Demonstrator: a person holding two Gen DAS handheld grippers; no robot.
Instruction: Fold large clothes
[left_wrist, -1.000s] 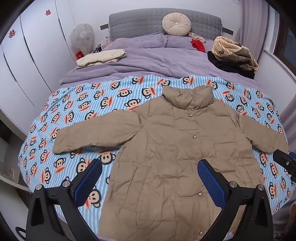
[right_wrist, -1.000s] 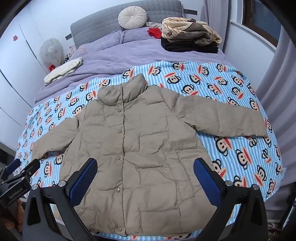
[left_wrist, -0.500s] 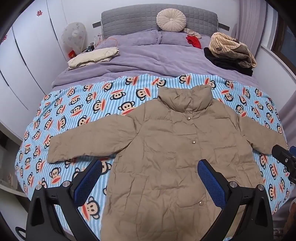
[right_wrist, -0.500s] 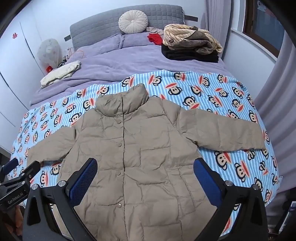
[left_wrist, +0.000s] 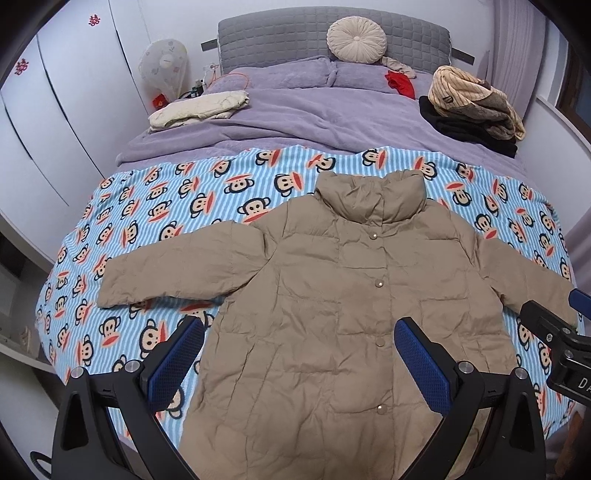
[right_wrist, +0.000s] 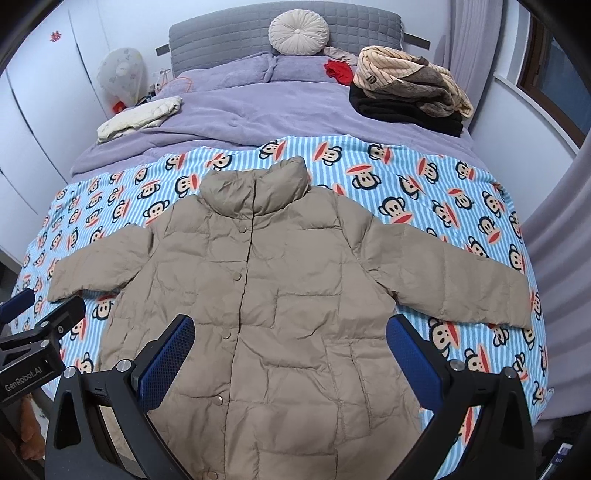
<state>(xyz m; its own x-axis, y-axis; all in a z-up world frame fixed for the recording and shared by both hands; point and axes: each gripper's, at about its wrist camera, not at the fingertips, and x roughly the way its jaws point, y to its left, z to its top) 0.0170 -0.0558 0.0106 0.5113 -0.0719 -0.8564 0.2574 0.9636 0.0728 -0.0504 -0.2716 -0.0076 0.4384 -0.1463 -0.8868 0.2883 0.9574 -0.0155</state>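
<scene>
A tan puffer jacket (left_wrist: 354, 295) lies flat and buttoned on the monkey-print blanket (left_wrist: 155, 221), front up, collar toward the headboard, both sleeves spread out. It also shows in the right wrist view (right_wrist: 266, 295). My left gripper (left_wrist: 299, 365) is open and empty, held above the jacket's lower left part. My right gripper (right_wrist: 290, 362) is open and empty above the jacket's lower middle. The right gripper shows at the right edge of the left wrist view (left_wrist: 554, 332), and the left gripper shows at the left edge of the right wrist view (right_wrist: 37, 343).
A purple duvet (left_wrist: 295, 110) covers the far half of the bed. A folded cream garment (left_wrist: 199, 110) lies at far left, a pile of striped and black clothes (left_wrist: 476, 103) at far right. White wardrobes (left_wrist: 55, 110) stand on the left, a wall and curtain on the right.
Both grippers have pulled back and risen slightly, so the jacket sits lower and more of the bed shows. The jacket has not moved. Both stay open.
</scene>
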